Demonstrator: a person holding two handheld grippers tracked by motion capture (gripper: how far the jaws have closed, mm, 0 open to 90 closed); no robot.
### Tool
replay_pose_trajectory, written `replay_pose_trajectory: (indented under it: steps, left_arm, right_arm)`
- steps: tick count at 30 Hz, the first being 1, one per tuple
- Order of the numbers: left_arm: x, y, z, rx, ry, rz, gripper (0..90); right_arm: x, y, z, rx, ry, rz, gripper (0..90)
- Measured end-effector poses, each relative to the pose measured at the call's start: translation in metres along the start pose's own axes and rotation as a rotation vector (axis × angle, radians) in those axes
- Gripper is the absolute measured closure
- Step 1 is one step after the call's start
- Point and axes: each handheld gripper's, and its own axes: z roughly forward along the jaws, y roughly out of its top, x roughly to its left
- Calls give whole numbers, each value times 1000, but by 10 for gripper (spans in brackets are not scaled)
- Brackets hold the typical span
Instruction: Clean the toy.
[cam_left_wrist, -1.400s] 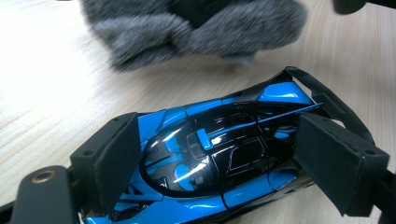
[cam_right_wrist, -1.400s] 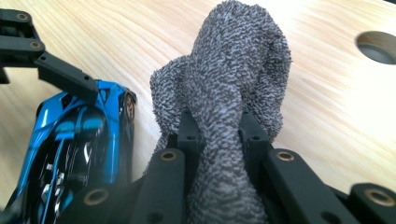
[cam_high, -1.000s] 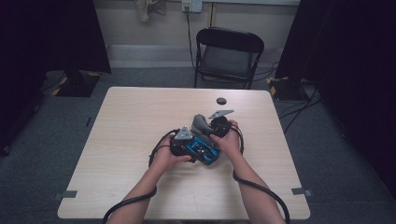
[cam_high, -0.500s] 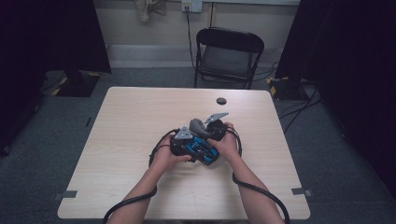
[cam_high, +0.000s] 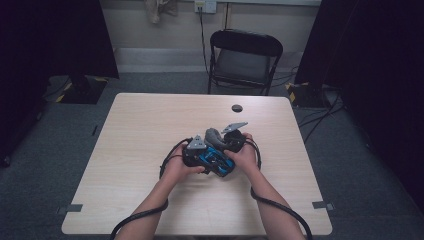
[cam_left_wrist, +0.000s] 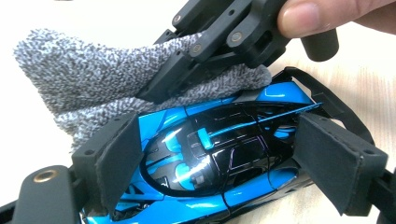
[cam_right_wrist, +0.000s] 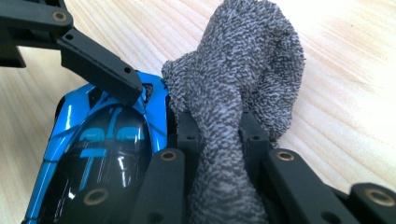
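Left gripper clamping glossy blue-and-black toy car, right gripper pinching speckled grey terry cloth, now nudged nearer the car's flank for wiping.

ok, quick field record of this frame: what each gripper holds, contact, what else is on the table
left gripper: shut on blue toy car, a pad on each side of its body
right gripper: shut on grey cloth, cloth pinched between the jaws
contact: cloth pressed against one end of the car in both gripper views
car support: cannot tell whether it rests on the table or is lifted
hands: both together at the table's centre, high view
other items: small dark round object near the table's far edge; black folding chair behind the table
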Motion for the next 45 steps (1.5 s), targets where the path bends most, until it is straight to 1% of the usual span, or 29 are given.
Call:
replay_pose_trajectory:
  steps: [7,12,29,31,38,45]
  left_arm:
    - [0,-1,0,-4,-2,1,153]
    - [1,0,0,-4,-4,-1,155]
    - [2,0,-1,-2,-11,4,163]
    - [2,0,-1,-1,-12,4,165]
    - [2,0,-1,1,-14,3,165]
    - [2,0,0,-4,-19,6,169]
  right_arm:
    - [0,-5,-5,-3,3,9,753]
    - [-1,-8,-9,5,5,13,753]
    - [-2,-20,-24,14,14,10,752]
    - [-3,-21,-25,12,16,18,752]
    - [-3,-26,-30,8,11,21,752]
    - [-3,-34,-35,-10,12,38,752]
